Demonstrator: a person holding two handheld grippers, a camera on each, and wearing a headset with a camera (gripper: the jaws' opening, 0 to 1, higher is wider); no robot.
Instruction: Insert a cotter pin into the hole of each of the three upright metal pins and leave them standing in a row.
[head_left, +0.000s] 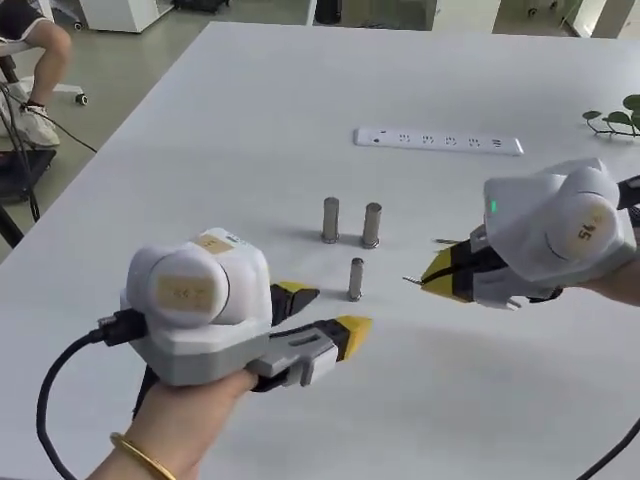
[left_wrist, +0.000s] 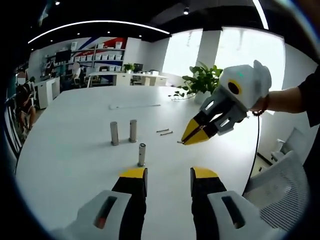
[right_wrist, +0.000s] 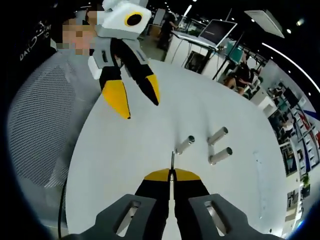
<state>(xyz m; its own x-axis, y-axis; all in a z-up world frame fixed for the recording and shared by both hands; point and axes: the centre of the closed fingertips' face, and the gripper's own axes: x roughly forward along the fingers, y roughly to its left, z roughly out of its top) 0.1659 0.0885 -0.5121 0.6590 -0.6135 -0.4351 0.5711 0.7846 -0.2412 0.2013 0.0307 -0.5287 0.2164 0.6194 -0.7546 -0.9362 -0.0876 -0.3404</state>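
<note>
Left gripper: I am holding its jaws apart, with nothing between them.
Right gripper: I am squeezing a cotter pin; the jaws are hiding most of it.
Metal pins: three are standing on the table, between the grippers.
Holes: too small for me to see.

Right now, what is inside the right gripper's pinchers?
A thin cotter pin, squeezed in the shut right gripper, its tip poking out toward the nearest metal post. Its back end is hidden by the jaws.

Silver pins, white table
</note>
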